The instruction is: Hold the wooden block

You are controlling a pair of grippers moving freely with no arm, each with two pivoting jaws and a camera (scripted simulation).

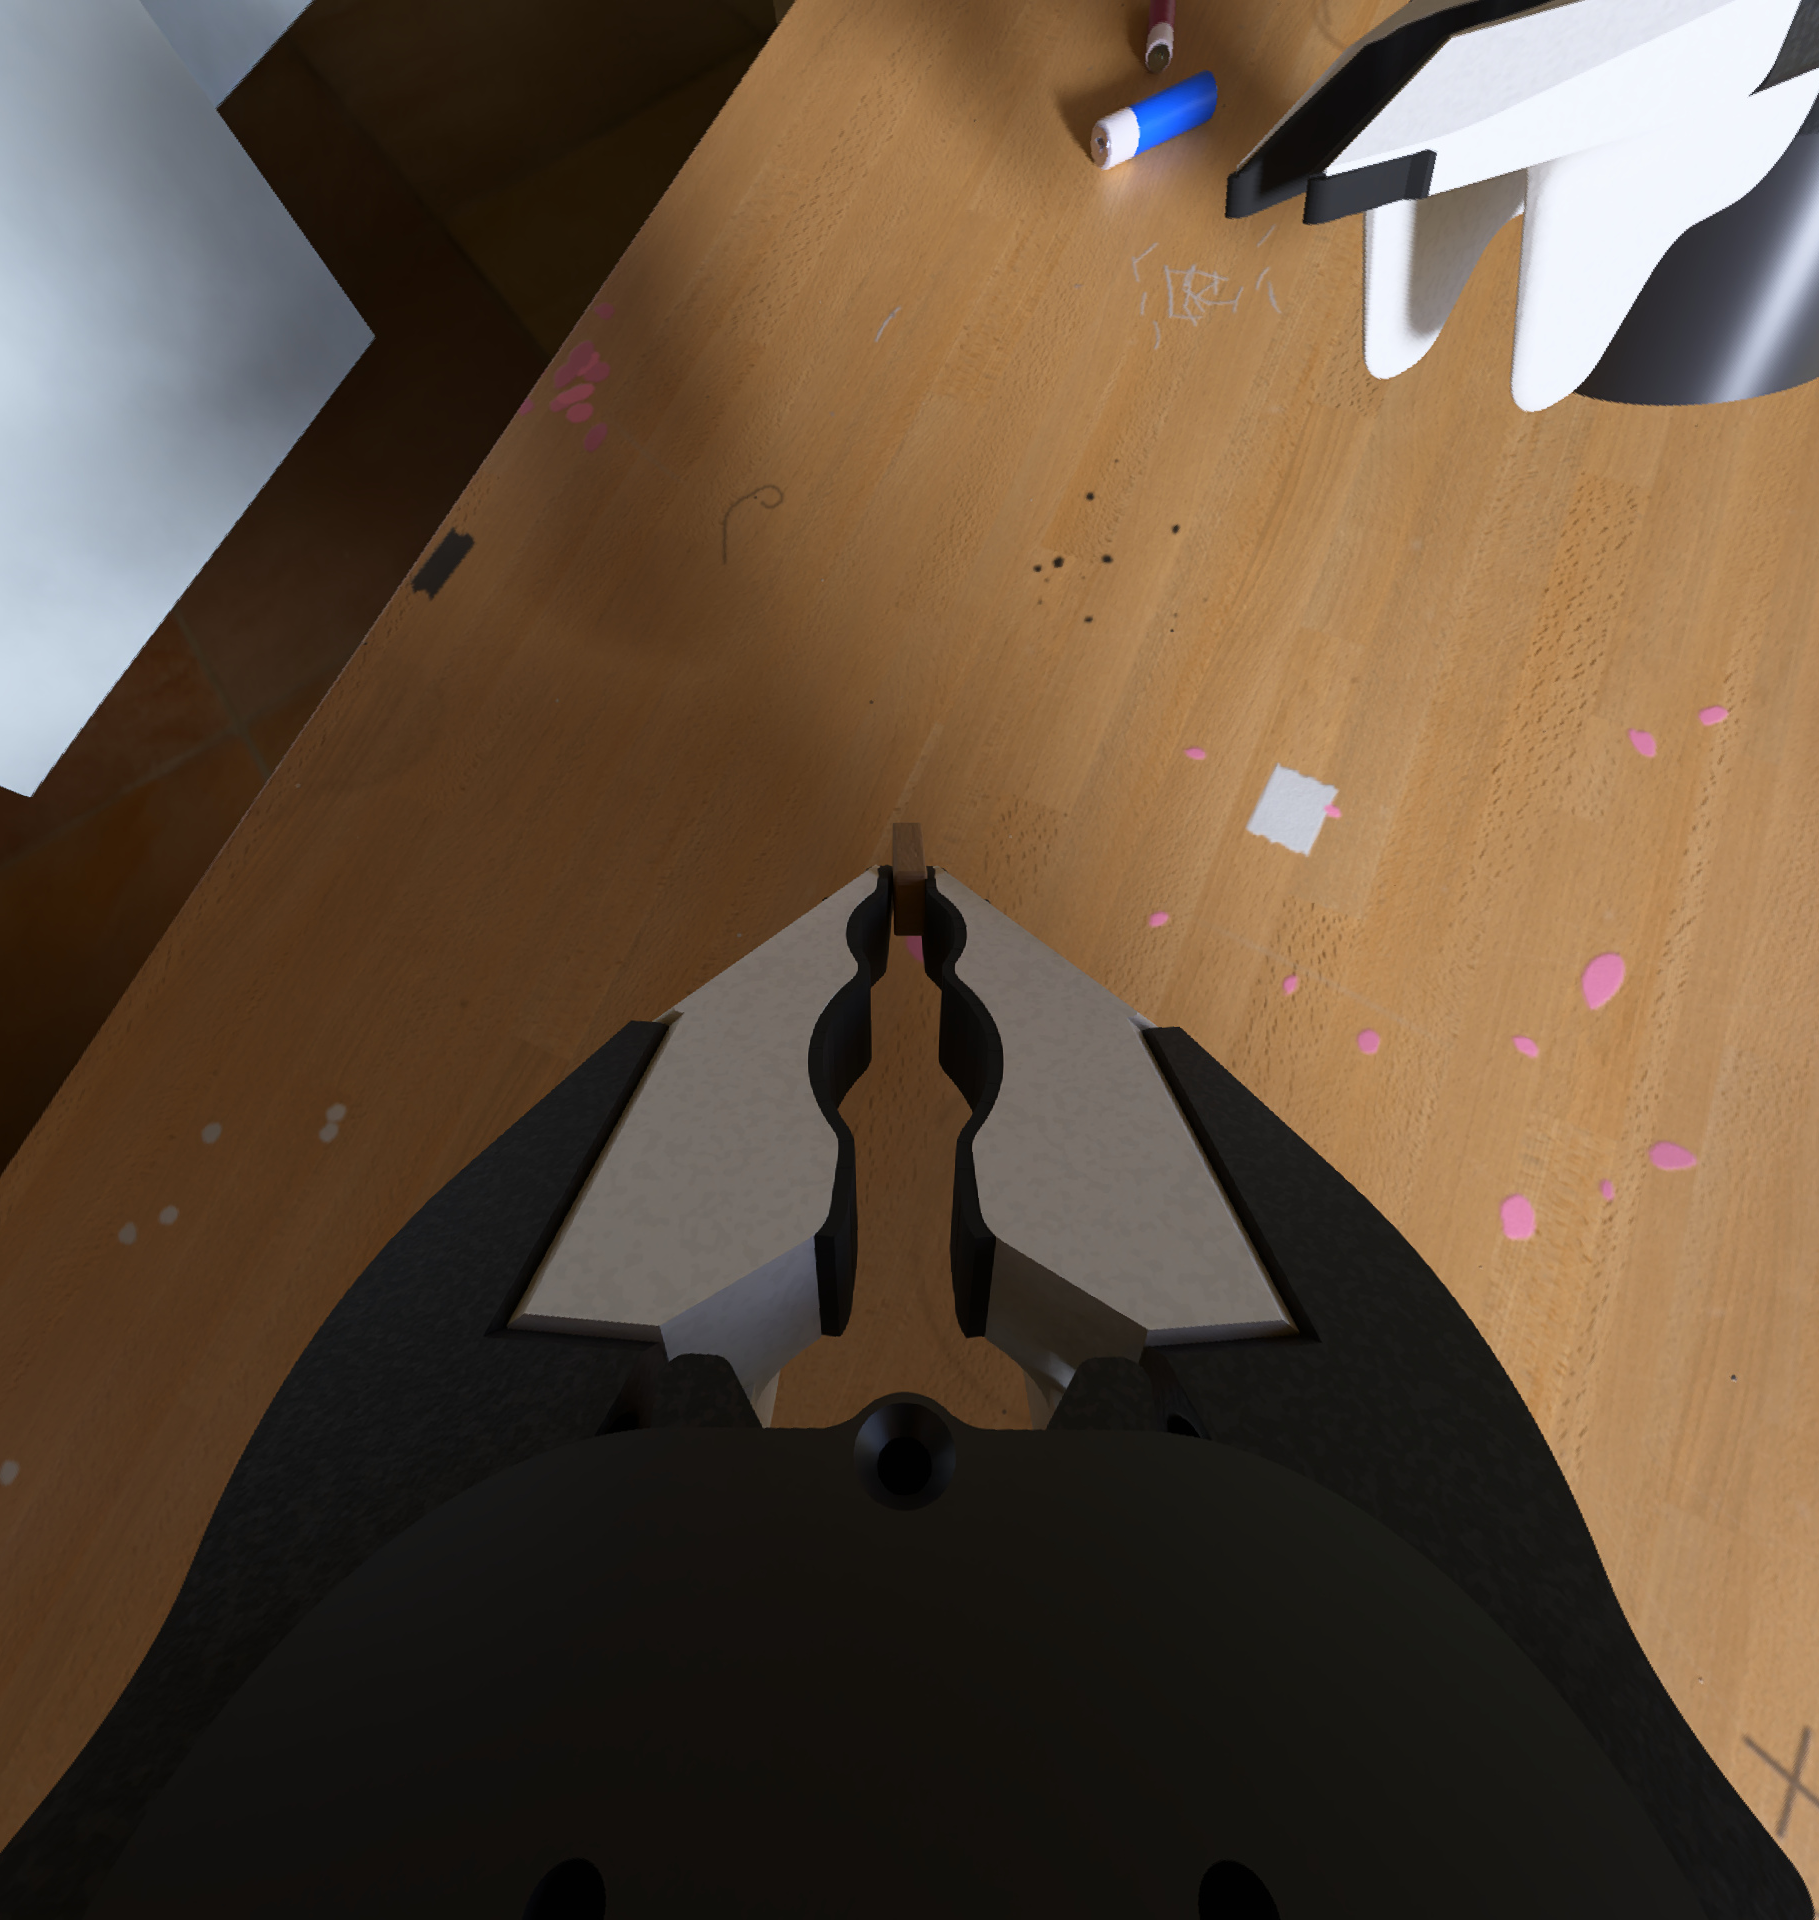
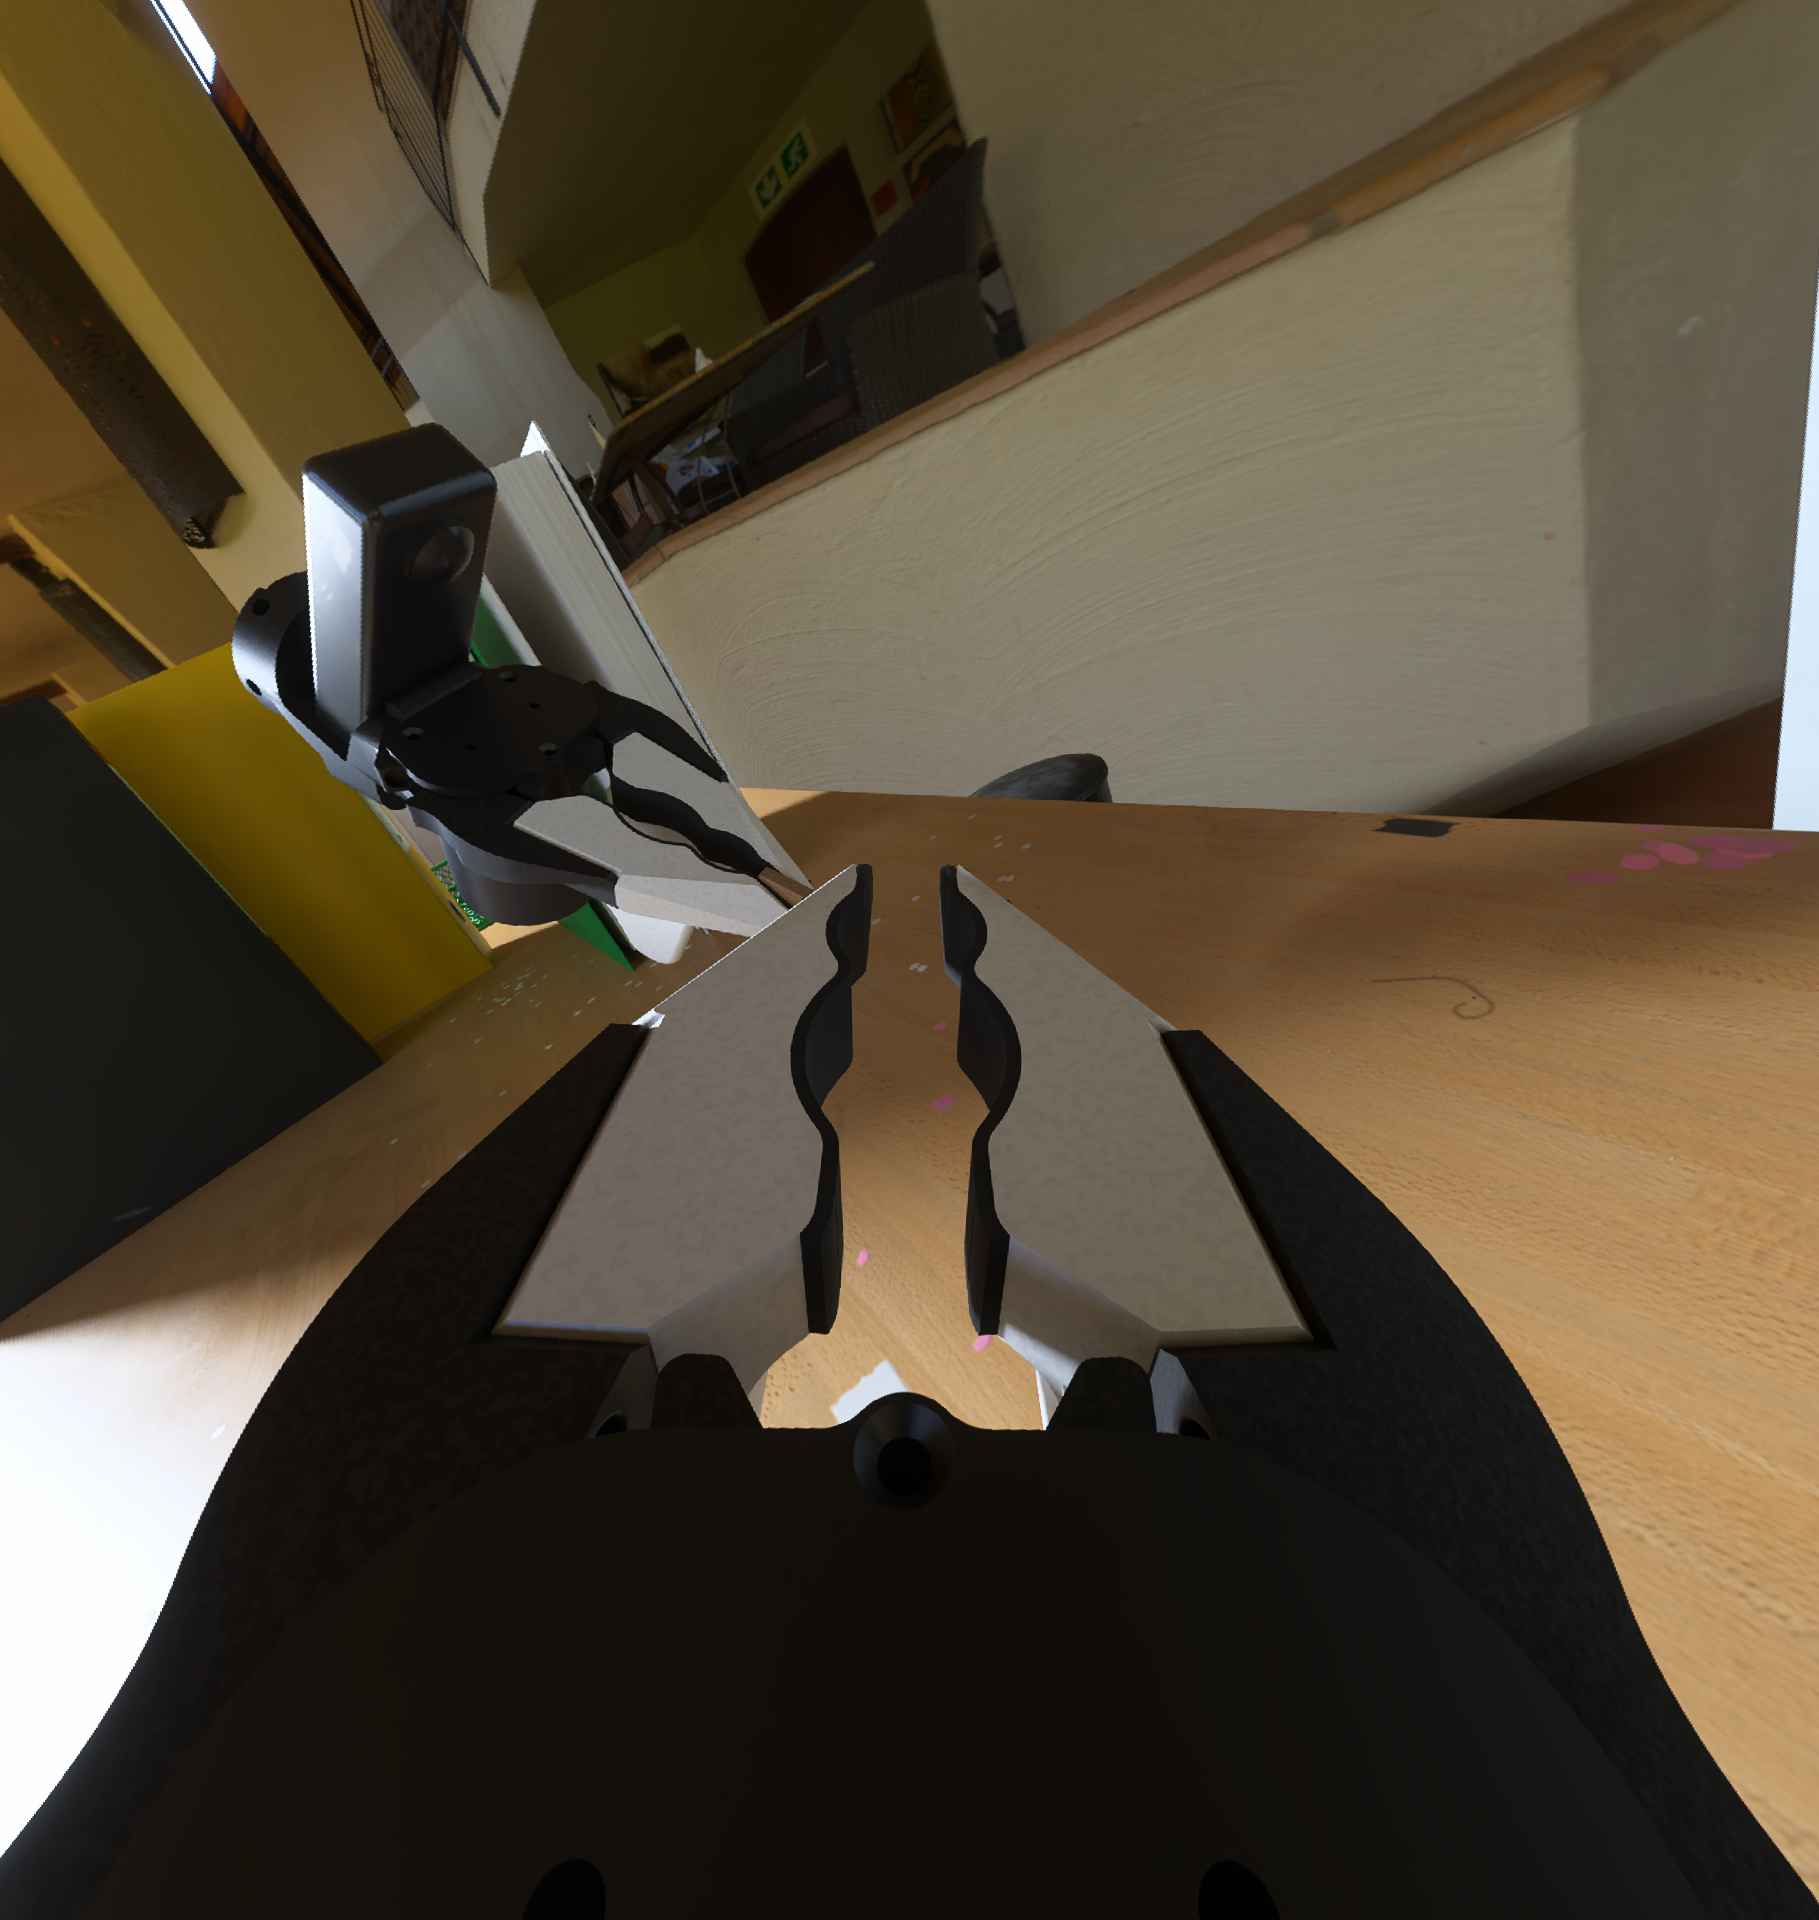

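In the left wrist view, my left gripper is shut on a small, thin brown wooden block. The block's end pokes out past the fingertips, above the wooden table. My right gripper shows at the top right, apart from the block. In the right wrist view, my right gripper is open and empty, low over the table. The left gripper is just to its left, with the block as a small brown tip between its fingers.
A blue and white cylinder and a pen tip lie at the far side of the table. A white patch and pink specks mark the top. The table edge runs diagonally on the left. A dark box, a yellow box and a white board stand at the left.
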